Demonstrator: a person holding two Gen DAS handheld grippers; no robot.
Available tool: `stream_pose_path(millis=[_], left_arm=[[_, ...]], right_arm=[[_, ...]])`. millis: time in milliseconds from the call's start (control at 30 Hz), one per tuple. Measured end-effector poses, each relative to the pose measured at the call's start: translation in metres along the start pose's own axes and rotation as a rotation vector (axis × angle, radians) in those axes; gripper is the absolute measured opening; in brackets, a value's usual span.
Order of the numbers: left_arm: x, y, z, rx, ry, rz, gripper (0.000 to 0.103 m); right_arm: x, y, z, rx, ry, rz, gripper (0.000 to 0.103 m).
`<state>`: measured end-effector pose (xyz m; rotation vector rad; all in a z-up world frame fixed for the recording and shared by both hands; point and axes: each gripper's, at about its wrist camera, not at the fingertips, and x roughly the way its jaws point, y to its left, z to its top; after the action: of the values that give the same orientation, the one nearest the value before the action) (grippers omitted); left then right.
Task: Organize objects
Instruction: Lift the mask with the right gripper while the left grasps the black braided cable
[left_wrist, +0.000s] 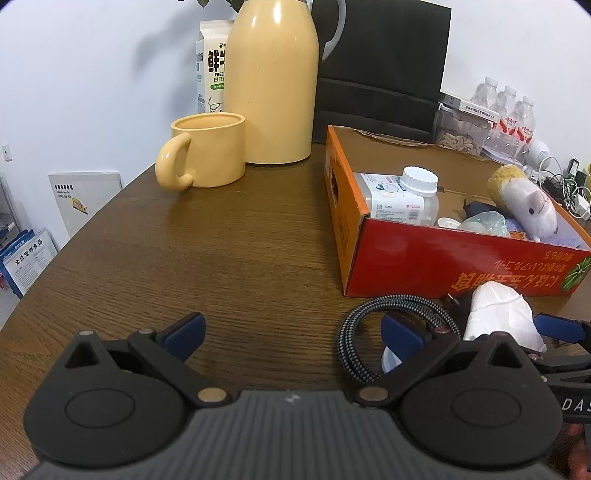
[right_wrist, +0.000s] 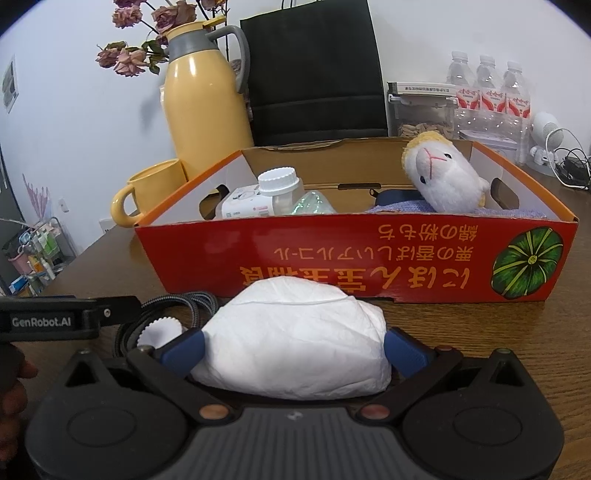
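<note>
A red-orange cardboard box (right_wrist: 354, 258) stands on the wooden table and holds a white-capped bottle (right_wrist: 258, 203), a plush sheep (right_wrist: 443, 184) and other small items. A white crumpled packet (right_wrist: 295, 347) lies in front of the box, between the blue pads of my right gripper (right_wrist: 295, 349), whose jaws touch its sides. It also shows in the left wrist view (left_wrist: 502, 314). My left gripper (left_wrist: 291, 332) is open and empty over bare table. A coiled braided cable (left_wrist: 369, 332) lies by its right finger, with a white round lid (right_wrist: 162, 332) inside the coil.
A yellow mug (left_wrist: 207, 151) and a tall yellow thermos (left_wrist: 271, 81) stand at the back left, with a milk carton (left_wrist: 210, 66) behind. A black chair (left_wrist: 380, 70) stands past the table. Water bottles (right_wrist: 487, 92), a clear container and cables sit at the far right.
</note>
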<state>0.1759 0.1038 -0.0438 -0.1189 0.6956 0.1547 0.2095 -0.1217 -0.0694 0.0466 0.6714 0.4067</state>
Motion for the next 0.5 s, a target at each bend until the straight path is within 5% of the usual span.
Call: stream_pose_path(millis=[167,367,433,500], left_arm=[[0.000,0.000,0.000,0.000,0.000,0.000,0.103],[0.000,0.001,0.001,0.000,0.000,0.000,0.103],[0.000,0.001,0.001,0.001,0.001,0.000,0.103],[0.000,0.001,0.001,0.000,0.000,-0.001,0.103]], right_arm=[[-0.004,0.003,-0.001,-0.020,-0.007,0.010,0.096],[-0.008,0.002,-0.002,-0.022,-0.016,0.024,0.068],[-0.010,0.002,-0.002,-0.023,-0.024,0.013,0.051],[-0.012,0.003,-0.003,-0.029,-0.028,0.018,0.049]])
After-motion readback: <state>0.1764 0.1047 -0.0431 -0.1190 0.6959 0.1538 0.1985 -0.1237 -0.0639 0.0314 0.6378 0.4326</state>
